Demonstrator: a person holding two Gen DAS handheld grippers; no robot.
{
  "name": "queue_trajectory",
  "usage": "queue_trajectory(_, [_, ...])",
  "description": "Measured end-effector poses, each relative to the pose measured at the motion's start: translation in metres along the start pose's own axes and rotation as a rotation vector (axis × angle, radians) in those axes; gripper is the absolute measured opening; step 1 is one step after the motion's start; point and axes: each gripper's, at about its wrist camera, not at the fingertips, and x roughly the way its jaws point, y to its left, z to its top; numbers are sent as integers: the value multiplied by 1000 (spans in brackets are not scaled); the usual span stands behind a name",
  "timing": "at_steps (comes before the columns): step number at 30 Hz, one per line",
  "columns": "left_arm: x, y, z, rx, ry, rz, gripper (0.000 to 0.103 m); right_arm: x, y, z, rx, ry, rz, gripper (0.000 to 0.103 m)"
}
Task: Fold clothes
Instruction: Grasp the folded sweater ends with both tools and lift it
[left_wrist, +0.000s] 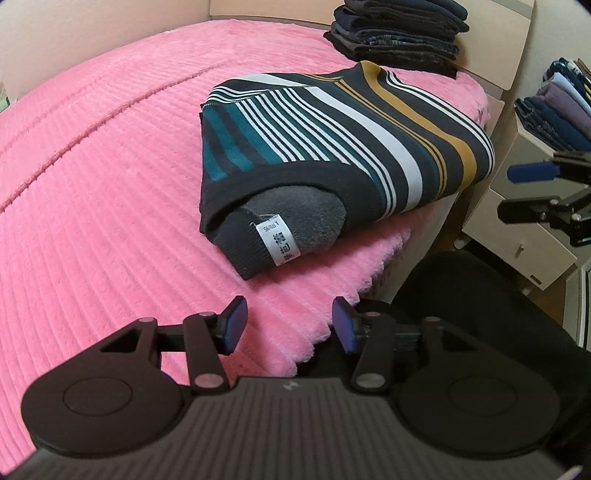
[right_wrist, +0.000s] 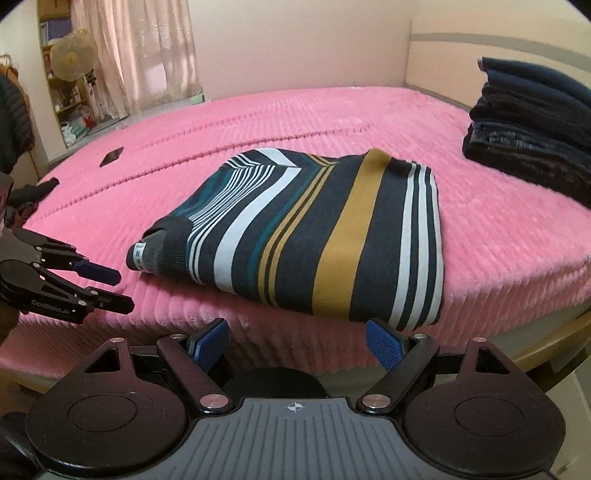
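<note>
At the left edge of the right wrist view the left tongs (right_wrist: 110, 288) reach in pointing right, angled down over the pink bed (right_wrist: 498, 236), jaws apart and empty. Mid-frame lies the folded striped sweater (right_wrist: 332, 236). Bottom centre, the right tongs (right_wrist: 295, 341) gape wide, empty, just short of its hem

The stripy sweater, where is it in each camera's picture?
Left wrist view: the stripy sweater lies folded right of the middle, on the pink blanket.
Right wrist view: it lies in the middle.
Shared landmark: the dark pile of folded clothes behind it, at the right.
</note>
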Motion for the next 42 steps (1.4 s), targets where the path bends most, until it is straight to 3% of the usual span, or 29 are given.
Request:
queue_trajectory(5, [-13,-13,-1,126,-68,56,48,1,12,5,-180,-15,-52,84])
queue_trajectory(11, [-22,-47,4,392,-169,98,63,25,42,0,-660,1,-164,84])
queue_trajectory(17, [-1,-85,9,653,-207,186,66,71,47,-16,-1019,82,-235,83])
queue_trajectory(19, [11,-97,8,743,-213,217,68,83,41,-16,-1051,109,-230,52])
queue_trajectory(20, [17,-103,8,788,-215,231,68,87,38,-14,-1055,118,-225,51])
queue_trajectory(22, [30,-113,7,878,-221,269,71,81,32,1,-985,108,-197,36])
queue_trajectory(28, [67,-127,9,1095,-215,490,65,57,23,32,-881,58,-160,32])
queue_trajectory(31, [76,-122,12,1101,-176,462,41,59,20,29,-855,50,-148,33])
queue_trajectory(33, [76,-119,14,1091,-166,438,34,59,20,22,-852,37,-149,39])
queue_trajectory(35, [72,-114,19,1070,-166,406,32,55,24,12,-866,7,-167,59])
queue_trajectory(36, [69,-111,23,1050,-164,382,31,52,25,6,-872,-10,-178,75])
queue_trajectory(42, [45,-90,65,867,-132,213,30,71,30,-17,-1058,-30,-289,78])
